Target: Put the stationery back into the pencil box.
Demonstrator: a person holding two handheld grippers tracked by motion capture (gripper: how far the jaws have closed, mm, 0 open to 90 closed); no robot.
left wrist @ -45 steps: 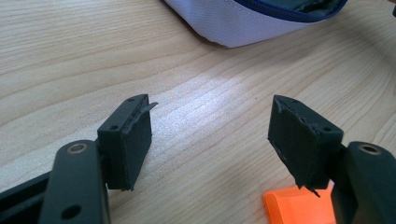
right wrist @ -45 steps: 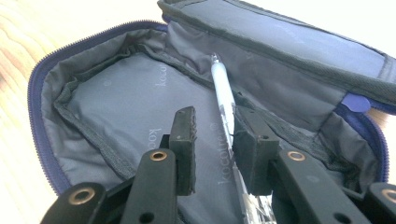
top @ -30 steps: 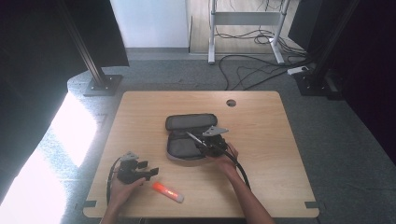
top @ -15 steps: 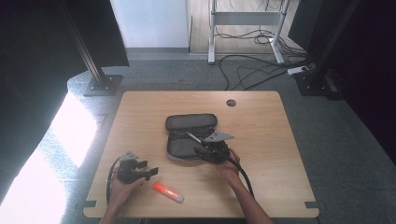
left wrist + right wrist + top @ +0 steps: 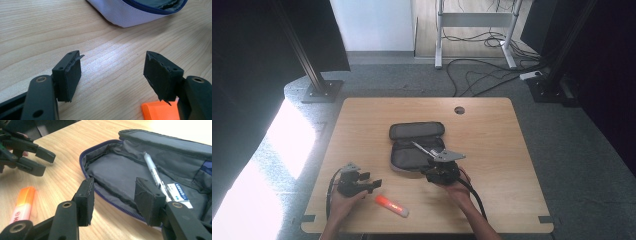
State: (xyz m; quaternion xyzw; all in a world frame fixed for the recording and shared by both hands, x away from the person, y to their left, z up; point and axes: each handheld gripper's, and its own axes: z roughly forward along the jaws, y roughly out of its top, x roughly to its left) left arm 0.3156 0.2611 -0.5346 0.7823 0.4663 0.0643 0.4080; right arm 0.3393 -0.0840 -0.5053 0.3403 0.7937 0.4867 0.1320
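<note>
An open dark grey pencil case (image 5: 414, 145) with a blue zip lies at the table's middle. In it rest a clear pen (image 5: 153, 171) and a white eraser (image 5: 181, 192). My right gripper (image 5: 432, 167) hovers at the case's near edge, open. Its jaws (image 5: 113, 192) have just been opening and nothing is between them. An orange highlighter (image 5: 391, 206) lies on the wood near the front edge. My left gripper (image 5: 372, 184) rests just left of it, open and empty (image 5: 112, 67), with the highlighter's end (image 5: 160, 111) by its right jaw.
The wooden table (image 5: 512, 200) has a round cable hole (image 5: 459, 110) at the back right. Bare wood surrounds the case. Beyond the far edge are a black stand foot (image 5: 324, 90) and cables (image 5: 482, 75) on the floor.
My right gripper has drawn back from inside the case toward the table's front edge, and its jaws stand wider. The left gripper and the highlighter have stayed put.
</note>
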